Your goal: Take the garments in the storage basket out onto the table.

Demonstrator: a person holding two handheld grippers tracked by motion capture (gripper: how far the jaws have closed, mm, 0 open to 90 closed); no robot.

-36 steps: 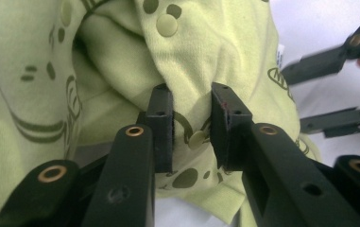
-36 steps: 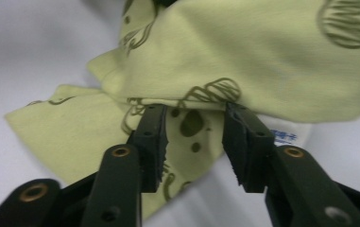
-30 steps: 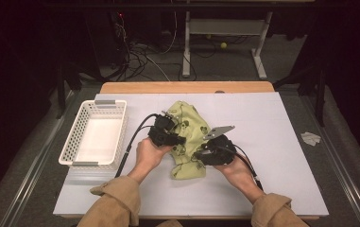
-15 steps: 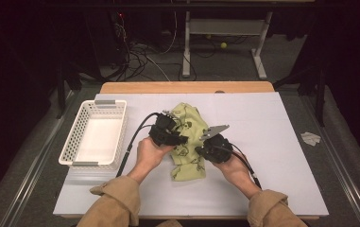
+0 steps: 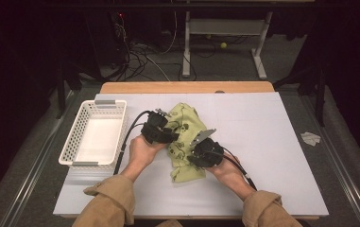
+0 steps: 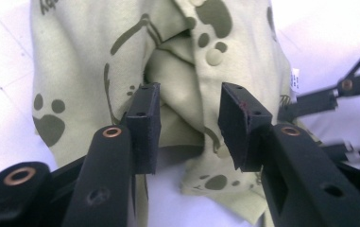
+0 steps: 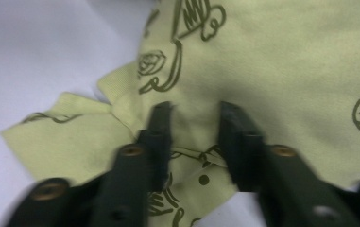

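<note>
Both hand-held grippers part-open (jaws just widening) over the crumpled green garment

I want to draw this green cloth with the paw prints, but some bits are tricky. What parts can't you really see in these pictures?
- Green cloth, high view: its middle is hidden under both grippers and hands; its print is too small to read.
- Left gripper, left gripper view: the jaws stand apart over a fold and cover the cloth behind them; the lettering is cut off by the top edge.
- Right gripper, right gripper view: the picture is blurred, so whether the pads pinch the cloth is unclear.
</note>
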